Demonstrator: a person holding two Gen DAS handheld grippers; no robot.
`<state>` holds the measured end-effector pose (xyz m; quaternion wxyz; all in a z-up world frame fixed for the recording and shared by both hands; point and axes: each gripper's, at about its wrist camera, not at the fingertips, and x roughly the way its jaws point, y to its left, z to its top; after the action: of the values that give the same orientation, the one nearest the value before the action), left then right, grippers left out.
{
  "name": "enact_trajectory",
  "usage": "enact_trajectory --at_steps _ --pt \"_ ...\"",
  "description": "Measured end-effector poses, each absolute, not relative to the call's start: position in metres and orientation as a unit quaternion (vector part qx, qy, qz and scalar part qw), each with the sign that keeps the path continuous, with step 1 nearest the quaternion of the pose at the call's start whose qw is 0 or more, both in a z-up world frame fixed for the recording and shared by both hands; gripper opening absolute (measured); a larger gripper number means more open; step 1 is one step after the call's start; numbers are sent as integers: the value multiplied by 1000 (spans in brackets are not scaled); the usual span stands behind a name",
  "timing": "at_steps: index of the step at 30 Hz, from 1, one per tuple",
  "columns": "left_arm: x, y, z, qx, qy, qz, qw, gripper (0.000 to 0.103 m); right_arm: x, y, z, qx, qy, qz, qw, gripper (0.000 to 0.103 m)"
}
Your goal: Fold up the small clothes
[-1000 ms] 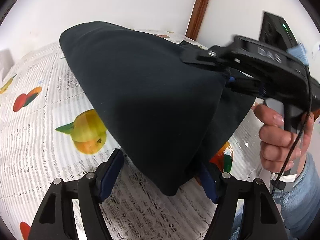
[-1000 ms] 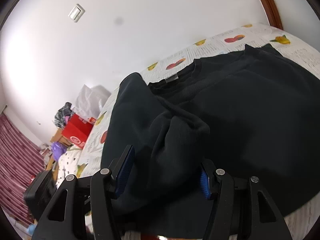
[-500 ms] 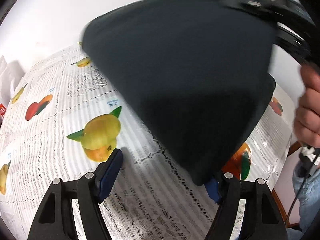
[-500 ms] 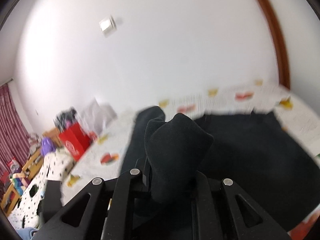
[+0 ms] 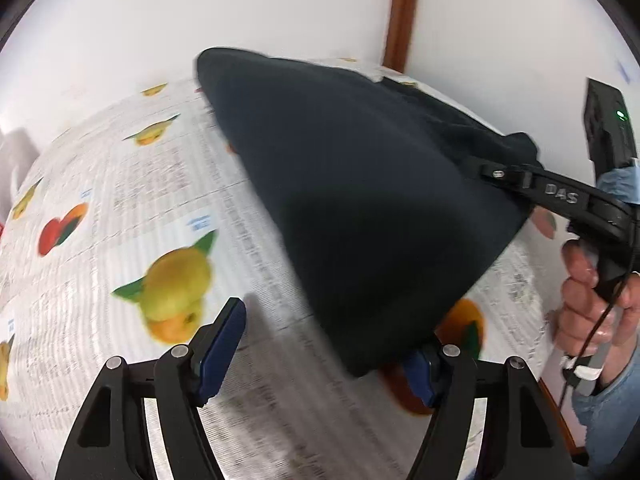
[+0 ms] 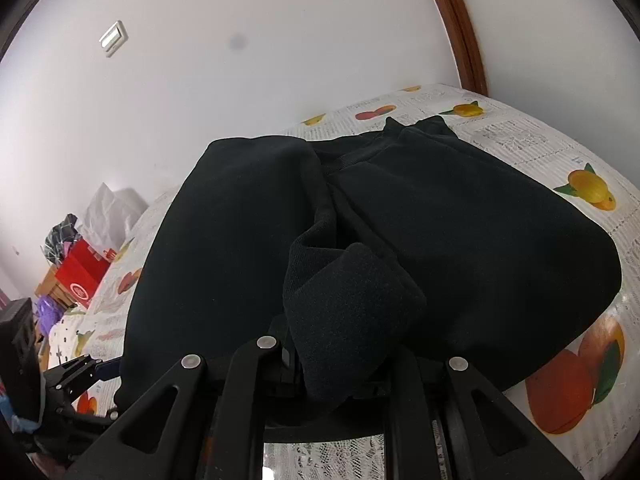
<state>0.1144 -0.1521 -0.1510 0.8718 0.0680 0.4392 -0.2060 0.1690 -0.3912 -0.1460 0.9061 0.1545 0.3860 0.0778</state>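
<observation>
Mid-fold: right tongs [image 6: 340,364] clenched on a bunched cuff of the black garment [image 6: 440,240] spread across the fruit-print table [image 5: 120,208], left tongs [image 5: 324,356] closing, seemingly ungripped at the hem; next, carry cuff inward.

Garment [image 6: 420,216] lies on the table [image 6: 520,140], one fold raised toward the right gripper [image 6: 340,360] at its near edge; left gripper [image 5: 324,344] sits at the garment's opposite corner; wall [image 6: 280,40] behind table.
</observation>
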Motion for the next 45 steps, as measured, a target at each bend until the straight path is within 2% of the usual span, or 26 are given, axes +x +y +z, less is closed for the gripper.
enact_trajectory --at_steps 3,4,8,10,17,30,36,40,45 --pt "120 -161 -153 77 437 -198 874 68 172 -391 -144 154 391 79 904 15" --pt "121 -164 -153 75 434 -197 876 64 172 -392 -145 155 392 80 903 15" --pt "125 -162 -152 54 425 -196 882 33 176 -386 -147 140 404 79 901 15" --pt "126 -161 -151 63 418 -192 886 26 182 -379 -146 126 410 77 900 15" --pt "139 -125 -146 32 425 -161 890 18 210 -348 -149 117 431 98 890 15" --pt "145 -38 -151 -18 428 -96 899 17 241 -245 -152 62 446 155 880 15" --pt "146 -14 -157 -35 430 -86 898 20 244 -219 -153 45 443 174 878 15" --pt "144 -12 -159 -41 432 -85 897 25 243 -220 -153 46 447 179 875 15" --pt "145 -13 -160 -51 443 -96 890 45 243 -222 -155 61 447 184 873 16"
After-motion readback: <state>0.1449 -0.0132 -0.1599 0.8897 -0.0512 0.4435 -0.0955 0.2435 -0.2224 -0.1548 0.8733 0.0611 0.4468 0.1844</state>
